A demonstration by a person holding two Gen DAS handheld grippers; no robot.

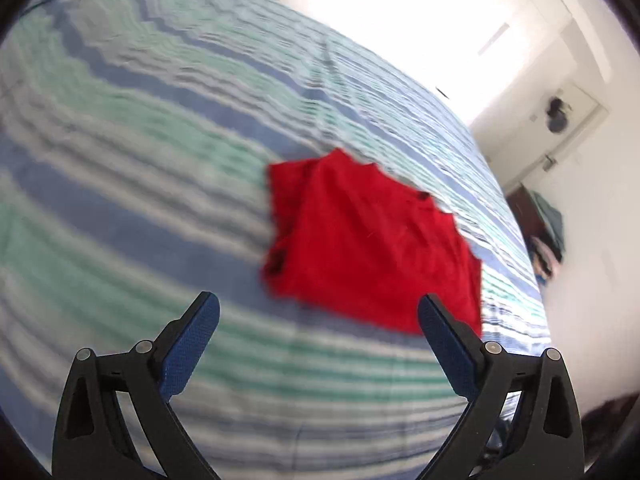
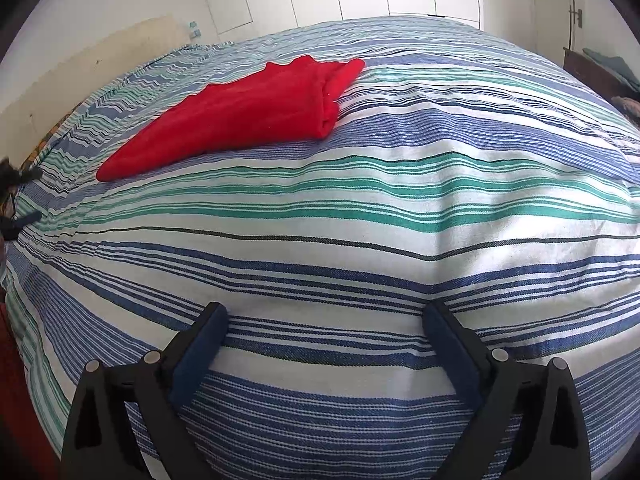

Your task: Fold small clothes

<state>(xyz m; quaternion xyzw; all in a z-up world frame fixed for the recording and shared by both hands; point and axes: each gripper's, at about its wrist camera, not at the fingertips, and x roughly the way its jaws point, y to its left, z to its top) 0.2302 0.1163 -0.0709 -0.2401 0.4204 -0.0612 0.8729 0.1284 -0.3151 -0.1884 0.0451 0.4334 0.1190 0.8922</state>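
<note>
Currently the red garment (image 1: 372, 240) lies folded on the striped bedspread (image 2: 360, 208); left gripper (image 1: 319, 312) and right gripper (image 2: 326, 320) both gape wide, grasping nothing.

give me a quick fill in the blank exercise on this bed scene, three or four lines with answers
1. The folded garment lying on the bed is coloured ____.
2. The bedspread has a pattern of ____ in blue, green and white.
3. The jaws of the left gripper and the right gripper both stand ____.
4. Between the right gripper's jaws there is only the ____.

Missing words: red; stripes; open; bedspread
</note>
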